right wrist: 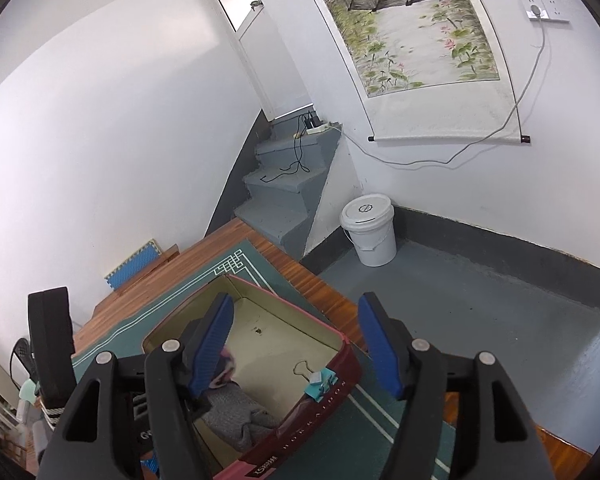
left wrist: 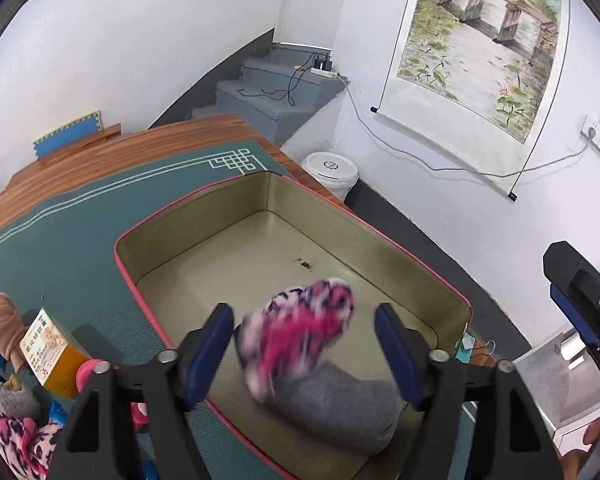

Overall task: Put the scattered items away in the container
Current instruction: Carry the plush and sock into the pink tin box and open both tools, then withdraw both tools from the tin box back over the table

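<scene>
Between the blue pads of the left gripper (left wrist: 305, 354) a pink patterned sock (left wrist: 300, 330) is seen, blurred and free of both pads, above a grey sock (left wrist: 340, 412) that already lies in the near corner of the red-rimmed tin (left wrist: 416, 258). The jaws are spread wide and nothing is held; the sock seems to be dropping into the tin. The release is judged well done if the gripper is kept over the tin floor until the sock has settled, so that no part is left hanging on the rim. The right gripper (right wrist: 296, 346) is also held open and empty, above the tin's side wall where a blue binder clip (right wrist: 321, 383) is fastened. To the left, on the green mat (left wrist: 80, 232), more items wait: a leopard-print sock (left wrist: 24, 442), a small orange box (left wrist: 48, 350) and a brown cloth item (left wrist: 4, 324). Farther off, a white bucket (left wrist: 332, 174) stands on the floor.
</scene>
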